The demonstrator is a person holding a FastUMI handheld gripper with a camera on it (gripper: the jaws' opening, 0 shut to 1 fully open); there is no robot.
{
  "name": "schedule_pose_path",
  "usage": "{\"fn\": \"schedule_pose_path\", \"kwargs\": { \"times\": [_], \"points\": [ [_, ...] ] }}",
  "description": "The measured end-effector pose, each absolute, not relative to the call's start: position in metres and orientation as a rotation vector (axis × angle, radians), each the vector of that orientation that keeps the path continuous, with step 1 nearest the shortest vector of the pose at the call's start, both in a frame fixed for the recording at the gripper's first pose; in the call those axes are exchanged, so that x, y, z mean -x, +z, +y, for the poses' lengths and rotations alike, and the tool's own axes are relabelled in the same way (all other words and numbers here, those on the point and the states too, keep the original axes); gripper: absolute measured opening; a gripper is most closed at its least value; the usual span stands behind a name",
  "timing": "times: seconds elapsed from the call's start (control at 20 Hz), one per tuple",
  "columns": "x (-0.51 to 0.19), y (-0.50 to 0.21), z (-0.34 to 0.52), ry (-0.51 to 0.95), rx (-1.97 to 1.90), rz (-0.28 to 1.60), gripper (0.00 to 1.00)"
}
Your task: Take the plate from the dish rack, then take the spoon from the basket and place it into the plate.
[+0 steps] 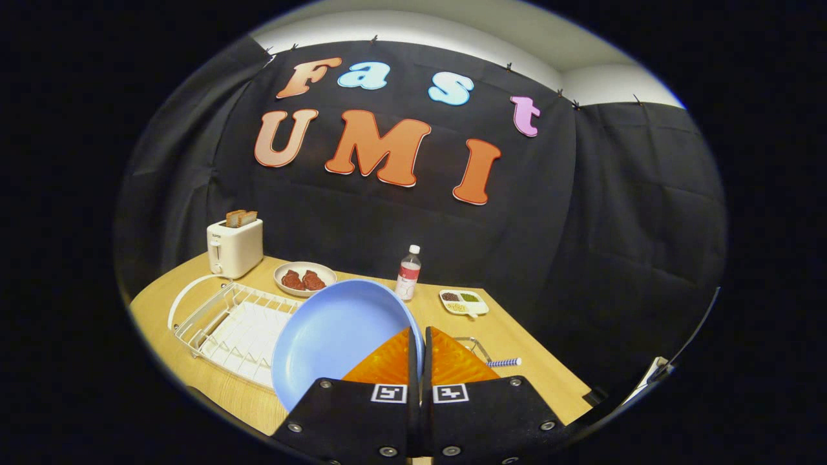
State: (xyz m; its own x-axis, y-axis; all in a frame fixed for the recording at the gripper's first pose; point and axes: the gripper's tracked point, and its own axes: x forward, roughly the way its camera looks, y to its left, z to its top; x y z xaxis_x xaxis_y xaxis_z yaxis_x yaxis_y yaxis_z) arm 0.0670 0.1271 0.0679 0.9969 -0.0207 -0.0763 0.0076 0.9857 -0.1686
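While the gripper (418, 361) has its fingers clamped on the rim of the blue plate (329, 336), held tilted above the dish rack (223, 320), the thin edge grip could, I judge, let it slip or swing into the wires.

Plate (336, 336) between tongs (418, 339), over rack (226, 320).

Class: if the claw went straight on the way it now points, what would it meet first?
The claw is shut on the blue plate's rim. Straight ahead, beyond the rim, the bottle on the table looks the likeliest first contact, though depth is unclear.
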Motion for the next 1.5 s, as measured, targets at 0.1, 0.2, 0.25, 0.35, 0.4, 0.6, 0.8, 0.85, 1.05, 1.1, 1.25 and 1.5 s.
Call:
{"fn": "schedule_pose_path", "kwargs": {
  "times": [0.1, 0.2, 0.25, 0.35, 0.4, 0.6, 0.8, 0.85, 1.05, 1.1, 1.25, 1.5],
  "points": [
    [-0.049, 0.051, 0.126, 0.014, 0.113, 0.099, 0.0],
    [-0.031, 0.032, 0.126, 0.041, 0.055, 0.124, 0.0],
    [-0.023, 0.023, 0.125, 0.048, 0.031, 0.133, 0.0],
    [-0.011, 0.002, 0.124, 0.061, -0.015, 0.161, 0.0],
    [-0.007, -0.009, 0.123, 0.064, -0.042, 0.177, 0.0],
    [0.006, -0.057, 0.125, 0.073, -0.14, 0.256, 0.0],
    [0.015, -0.099, 0.136, 0.103, -0.224, 0.328, 0.0],
    [0.016, -0.108, 0.139, 0.111, -0.242, 0.347, 0.0],
    [0.014, -0.129, 0.151, 0.148, -0.31, 0.412, 0.0],
    [0.012, -0.132, 0.151, 0.152, -0.312, 0.421, 0.0],
    [0.008, -0.138, 0.151, 0.17, -0.339, 0.449, 0.02],
    [0.005, -0.136, 0.149, 0.199, -0.332, 0.459, 0.05]
  ]
}}
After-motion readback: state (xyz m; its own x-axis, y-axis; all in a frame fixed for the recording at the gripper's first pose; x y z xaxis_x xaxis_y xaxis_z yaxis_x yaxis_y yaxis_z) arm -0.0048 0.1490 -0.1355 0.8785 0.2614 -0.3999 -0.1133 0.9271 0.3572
